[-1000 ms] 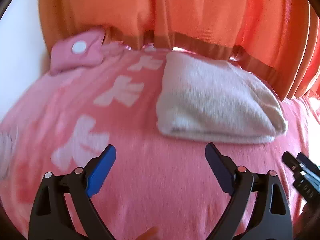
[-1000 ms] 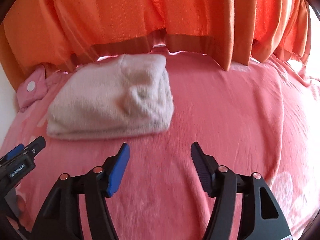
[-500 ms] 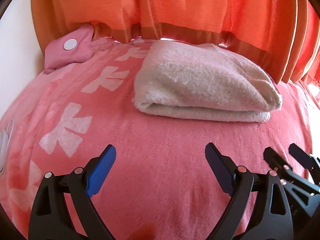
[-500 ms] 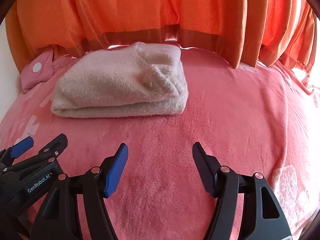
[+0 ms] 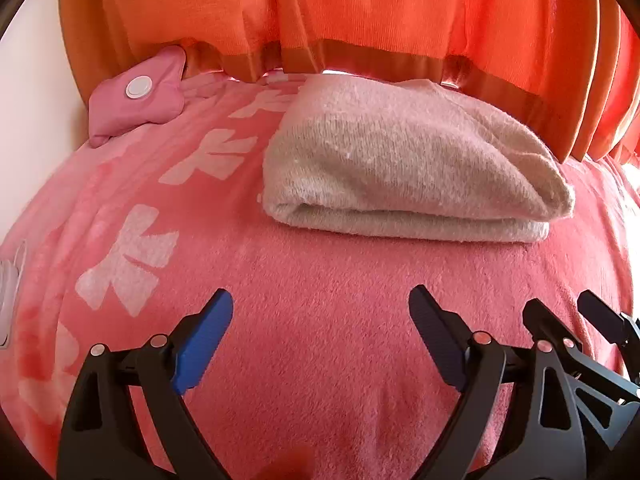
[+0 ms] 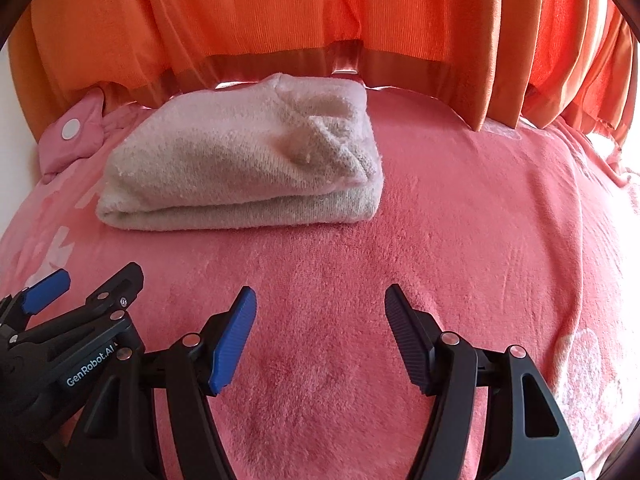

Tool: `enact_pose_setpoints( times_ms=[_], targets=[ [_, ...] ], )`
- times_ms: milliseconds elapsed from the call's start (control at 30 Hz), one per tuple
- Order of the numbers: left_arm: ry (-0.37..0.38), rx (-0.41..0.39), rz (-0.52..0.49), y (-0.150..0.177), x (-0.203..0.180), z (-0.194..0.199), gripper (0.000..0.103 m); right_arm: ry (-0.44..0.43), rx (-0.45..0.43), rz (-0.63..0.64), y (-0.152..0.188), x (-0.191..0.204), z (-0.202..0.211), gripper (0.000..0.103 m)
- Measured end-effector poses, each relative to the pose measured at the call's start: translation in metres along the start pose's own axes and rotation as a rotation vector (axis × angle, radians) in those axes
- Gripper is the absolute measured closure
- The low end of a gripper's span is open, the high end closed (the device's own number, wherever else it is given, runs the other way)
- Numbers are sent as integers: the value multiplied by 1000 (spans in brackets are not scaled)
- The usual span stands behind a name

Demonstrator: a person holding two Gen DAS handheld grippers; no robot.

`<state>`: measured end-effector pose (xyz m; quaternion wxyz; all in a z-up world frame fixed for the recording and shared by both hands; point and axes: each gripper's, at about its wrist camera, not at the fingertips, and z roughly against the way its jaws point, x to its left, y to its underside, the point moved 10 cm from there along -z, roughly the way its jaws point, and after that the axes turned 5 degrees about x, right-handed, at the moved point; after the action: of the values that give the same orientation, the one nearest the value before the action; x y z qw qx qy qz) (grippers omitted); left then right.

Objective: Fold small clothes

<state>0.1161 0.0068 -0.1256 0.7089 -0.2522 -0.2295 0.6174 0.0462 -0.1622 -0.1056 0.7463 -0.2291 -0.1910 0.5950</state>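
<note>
A cream fleece garment (image 5: pixel 408 164) lies folded into a thick bundle on the pink blanket (image 5: pixel 320 320), near the curtain. It also shows in the right wrist view (image 6: pixel 248 164). My left gripper (image 5: pixel 320 308) is open and empty, low over the blanket, well short of the bundle. My right gripper (image 6: pixel 320 304) is open and empty, also short of the bundle and a little to its right. Each gripper shows at the edge of the other's view, the right (image 5: pixel 576 320) and the left (image 6: pixel 88 284).
An orange curtain (image 5: pixel 360 16) hangs right behind the bundle. A small pink pouch with a white snap (image 5: pixel 136 92) lies at the back left, also in the right wrist view (image 6: pixel 72 132). The blanket carries white printed marks (image 5: pixel 128 256) on the left.
Both grippers have dropped lower and drawn level with the blanket, so the bundle now shows side on. The bundle has not moved. Both stay open.
</note>
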Motion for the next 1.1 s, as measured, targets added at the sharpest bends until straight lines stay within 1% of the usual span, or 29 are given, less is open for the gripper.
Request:
enact_pose_setpoints(
  times_ms=[133, 233, 1100],
  targets=[
    [-8, 3, -2, 0, 1, 0, 17, 1, 5, 3, 1, 0, -1, 39],
    [-1, 4, -2, 0, 0, -1, 20, 2, 4, 7, 1, 2, -2, 39],
    [-9, 14, 3, 1, 2, -5, 21, 8, 8, 3, 2, 4, -5, 39]
  ],
)
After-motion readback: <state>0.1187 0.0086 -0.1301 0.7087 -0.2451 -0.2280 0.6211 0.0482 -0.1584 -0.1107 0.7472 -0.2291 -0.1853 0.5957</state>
